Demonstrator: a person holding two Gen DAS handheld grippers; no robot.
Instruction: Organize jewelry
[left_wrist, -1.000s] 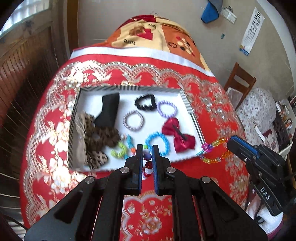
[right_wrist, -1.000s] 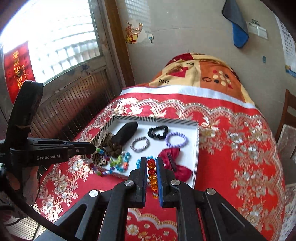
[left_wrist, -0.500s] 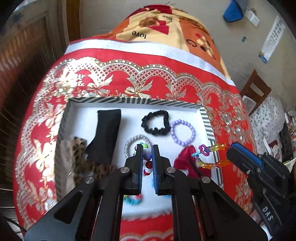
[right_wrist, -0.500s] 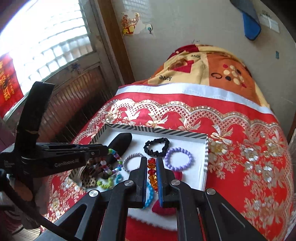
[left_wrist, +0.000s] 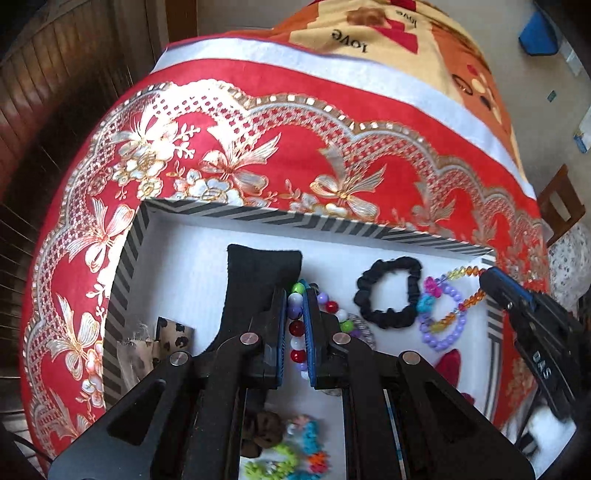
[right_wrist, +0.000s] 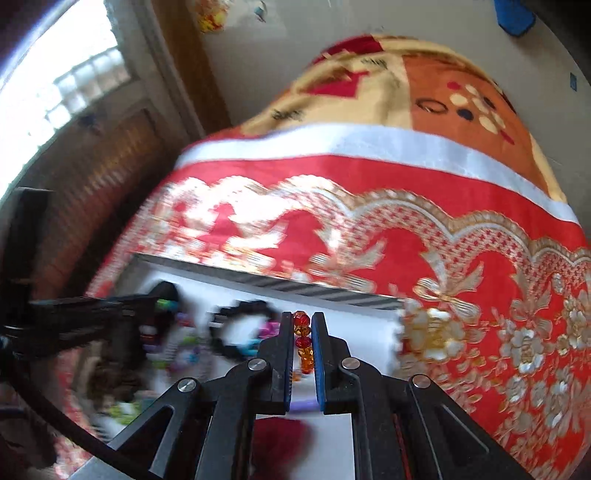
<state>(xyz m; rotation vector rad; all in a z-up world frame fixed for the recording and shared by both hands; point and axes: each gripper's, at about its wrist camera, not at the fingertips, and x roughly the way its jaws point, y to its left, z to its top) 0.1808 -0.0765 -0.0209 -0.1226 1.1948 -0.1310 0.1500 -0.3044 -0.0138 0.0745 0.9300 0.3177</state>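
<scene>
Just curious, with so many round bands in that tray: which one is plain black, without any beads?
The black scrunchie, a ruffled fabric ring lying flat beside the purple bead bracelet. The other rings are beaded.

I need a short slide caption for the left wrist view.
Left gripper holds a multicolored bead bracelet over the striped-rim tray of hair accessories.

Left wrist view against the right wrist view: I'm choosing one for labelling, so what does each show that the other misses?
Only the left wrist view shows the leopard-print fabric and the multicoloured bead bracelet sharply in the left tongs. Only the right shows the window and amber beads in the right tongs. Both share the striped tray and black scrunchie.
</scene>
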